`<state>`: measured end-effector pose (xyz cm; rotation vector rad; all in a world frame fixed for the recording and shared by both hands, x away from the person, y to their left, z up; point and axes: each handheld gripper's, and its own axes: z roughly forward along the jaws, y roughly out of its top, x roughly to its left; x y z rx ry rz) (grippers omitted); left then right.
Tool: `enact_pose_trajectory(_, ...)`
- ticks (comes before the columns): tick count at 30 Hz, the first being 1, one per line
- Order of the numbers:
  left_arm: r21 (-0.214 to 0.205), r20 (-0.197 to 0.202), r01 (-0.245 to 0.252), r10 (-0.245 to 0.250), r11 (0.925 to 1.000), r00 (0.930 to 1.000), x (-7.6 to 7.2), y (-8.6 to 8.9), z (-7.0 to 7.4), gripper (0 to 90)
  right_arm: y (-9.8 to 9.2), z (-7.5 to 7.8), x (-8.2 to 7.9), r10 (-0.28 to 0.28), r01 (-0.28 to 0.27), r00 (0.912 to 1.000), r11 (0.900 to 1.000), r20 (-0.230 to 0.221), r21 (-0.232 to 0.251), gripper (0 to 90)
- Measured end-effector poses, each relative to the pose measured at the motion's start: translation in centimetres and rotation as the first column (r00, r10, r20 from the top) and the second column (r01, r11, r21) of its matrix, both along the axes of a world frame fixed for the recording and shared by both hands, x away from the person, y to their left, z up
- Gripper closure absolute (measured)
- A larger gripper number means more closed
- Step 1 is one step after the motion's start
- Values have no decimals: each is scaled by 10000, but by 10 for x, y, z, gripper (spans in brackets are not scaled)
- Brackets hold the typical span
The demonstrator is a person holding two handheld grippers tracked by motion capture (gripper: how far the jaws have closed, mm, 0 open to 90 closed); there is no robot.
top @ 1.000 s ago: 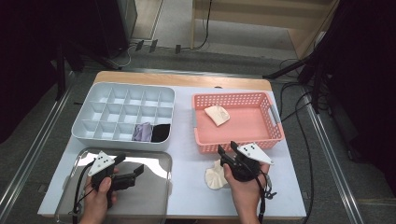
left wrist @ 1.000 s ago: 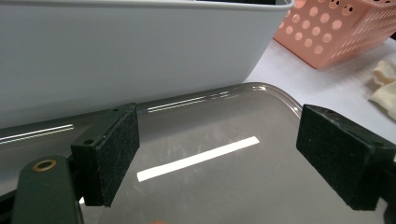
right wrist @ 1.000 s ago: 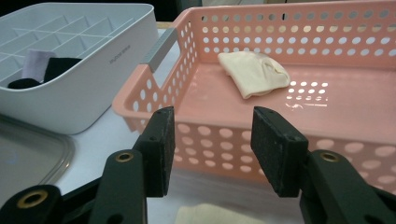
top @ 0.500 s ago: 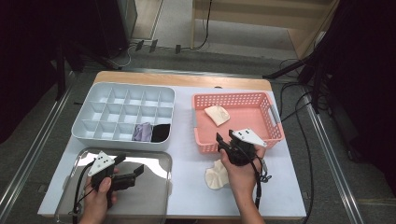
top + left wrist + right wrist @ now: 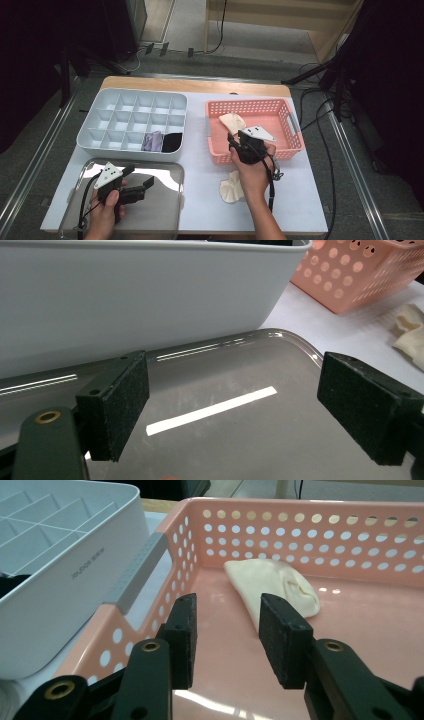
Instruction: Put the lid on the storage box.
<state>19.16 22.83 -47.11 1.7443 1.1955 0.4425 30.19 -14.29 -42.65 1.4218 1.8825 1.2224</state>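
Reaching into the pink basket (image 5: 310, 525) with right gripper (image 5: 227, 625) half-open and just narrowing on nothing, toward the cream cloth (image 5: 272, 582): soft, light, likely best pinched at a raised fold.

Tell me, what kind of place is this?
Probably a lab or workshop set up for recording handling work: a plain table with a divided grey organizer, a pink basket and a metal tray, cables trailing over the floor, dark equipment around.
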Motion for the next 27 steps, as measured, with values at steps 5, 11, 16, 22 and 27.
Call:
enact_pose_trajectory(5, -43, 22, -14, 14, 10000, 10000, 0, 0, 0, 139, 4, 1, 11, 80, -85, 9999, 9994, -150, -324, 607)
enact_pose_trajectory(11, 45, 49, 40, -40, 10000, 10000, -1, 0, 0, 139, 2, 0, 25, -151, 145, 9993, 9998, -344, -153, 620)
enact_pose_trajectory(16, -38, 15, 17, -17, 10000, 10000, 0, 0, 0, 139, 1, 2, 32, -262, 259, 9988, 9996, -403, -82, 630)
enact_pose_trajectory(22, 25, 24, -59, 59, 10000, 10000, 0, 0, 0, 139, 0, 5, 38, -435, 441, 9972, 9990, -609, 87, 636)
enact_pose_trajectory(27, 6, -23, -16, 16, 10000, 10000, 0, 1, 0, 139, -2, 11, 40, -480, 491, 9963, 9987, -718, 137, 639)
